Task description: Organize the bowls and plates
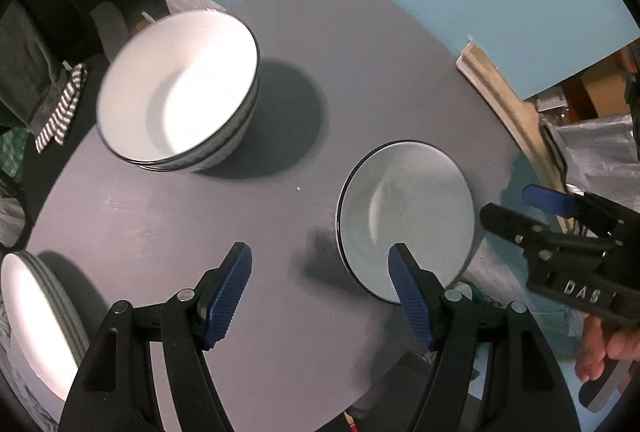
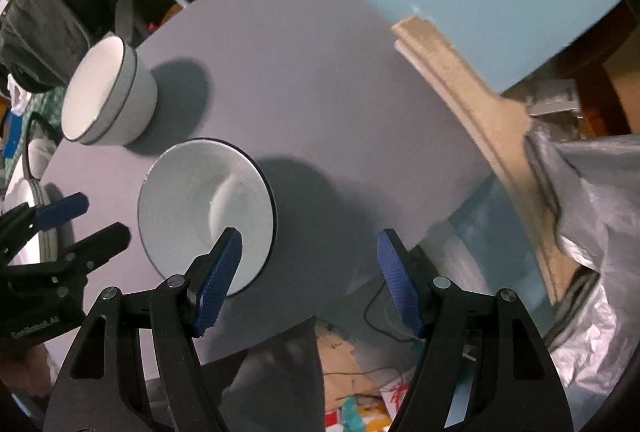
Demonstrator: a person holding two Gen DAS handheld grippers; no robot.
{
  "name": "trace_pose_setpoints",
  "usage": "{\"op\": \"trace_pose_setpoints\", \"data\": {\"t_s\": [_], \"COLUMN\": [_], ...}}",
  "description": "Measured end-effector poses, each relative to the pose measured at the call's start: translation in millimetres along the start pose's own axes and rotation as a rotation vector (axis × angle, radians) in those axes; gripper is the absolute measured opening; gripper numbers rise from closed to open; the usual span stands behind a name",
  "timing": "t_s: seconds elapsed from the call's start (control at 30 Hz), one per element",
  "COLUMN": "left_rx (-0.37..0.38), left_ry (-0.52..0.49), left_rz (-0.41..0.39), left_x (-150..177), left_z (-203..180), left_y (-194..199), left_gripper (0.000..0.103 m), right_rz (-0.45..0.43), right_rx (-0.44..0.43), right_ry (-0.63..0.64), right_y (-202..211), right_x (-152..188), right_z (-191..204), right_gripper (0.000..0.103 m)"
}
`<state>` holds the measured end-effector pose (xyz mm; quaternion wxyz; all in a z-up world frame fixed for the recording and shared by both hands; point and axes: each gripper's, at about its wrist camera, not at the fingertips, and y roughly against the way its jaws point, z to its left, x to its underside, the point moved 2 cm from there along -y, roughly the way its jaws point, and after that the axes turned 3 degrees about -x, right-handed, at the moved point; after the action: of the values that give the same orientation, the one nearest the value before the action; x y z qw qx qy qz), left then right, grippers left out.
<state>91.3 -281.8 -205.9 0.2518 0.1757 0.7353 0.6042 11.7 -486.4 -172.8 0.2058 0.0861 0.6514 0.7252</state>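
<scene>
Lone dish: we see a shallow white ceramic plate with a thin dark rim (image 1: 406, 216) lying flat near the right-hand edge of the round grey surface (image 1: 224, 224), on its own and well apart from the other crockery.
Bowl stack: the nested white bowls with dark rims (image 1: 176, 88) stand upright toward the far left of the surface; how many are nested we cannot count for sure.
Plate stack: a pile of white plates with grey edges (image 1: 36, 316) sits at the near left edge, partly cut off by the view.
Handling: we judge the lone plate stiff, glazed and slippery, fairly light, and breakable if it is dropped or knocked against the stack.
Where to hold: we would take it by the raised rim, one finger over and one under the lip, at the side overhanging toward the surface's edge; lying flat, it offers little else.
Left claw: the left claw (image 1: 320, 296) is spread wide and holds nothing; its right blue ribbed pad (image 1: 412, 296) overlaps the plate's near rim in the view, though we cannot tell if it touches.
Right claw: the right claw (image 2: 310, 280) is also spread wide and empty, hovering by the plate's near rim over the surface's edge.
</scene>
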Motion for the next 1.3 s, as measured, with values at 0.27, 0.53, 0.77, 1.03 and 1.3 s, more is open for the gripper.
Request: {"op": "trace_pose_setpoints", "data": {"t_s": [0.27,0.53,0.77,1.03,1.3], "left_rx": [-0.023,-0.018,-0.018,0.013,0.052], "left_ry": [-0.027,0.000,-0.002,0.001,0.013], "left_rz": [0.018,0.048,0.068,0.096,0.123], "left_x": [-6,-7,-11,-13,-18], "left_z": [-5,-4,-11,-21,-27], "left_y": [-29,-48,-58,-65,-64], "left_gripper": [0.072,0.072,0.059,0.031,0.008], "right_rz": [0.036,0.052,0.065,0.075,0.089], "right_rx": [-0.026,-0.041,-0.060,-0.062,-0.085], "right_ry": [-0.001,0.003,0.006,0.050,0.052], "right_y": [-32,-47,-55,-57,-61], "right_x": [-2,-3,-6,-3,5], "right_z": [-1,-2,3,11,14], "right_gripper": [0.070,0.070,0.058,0.035,0.015]}}
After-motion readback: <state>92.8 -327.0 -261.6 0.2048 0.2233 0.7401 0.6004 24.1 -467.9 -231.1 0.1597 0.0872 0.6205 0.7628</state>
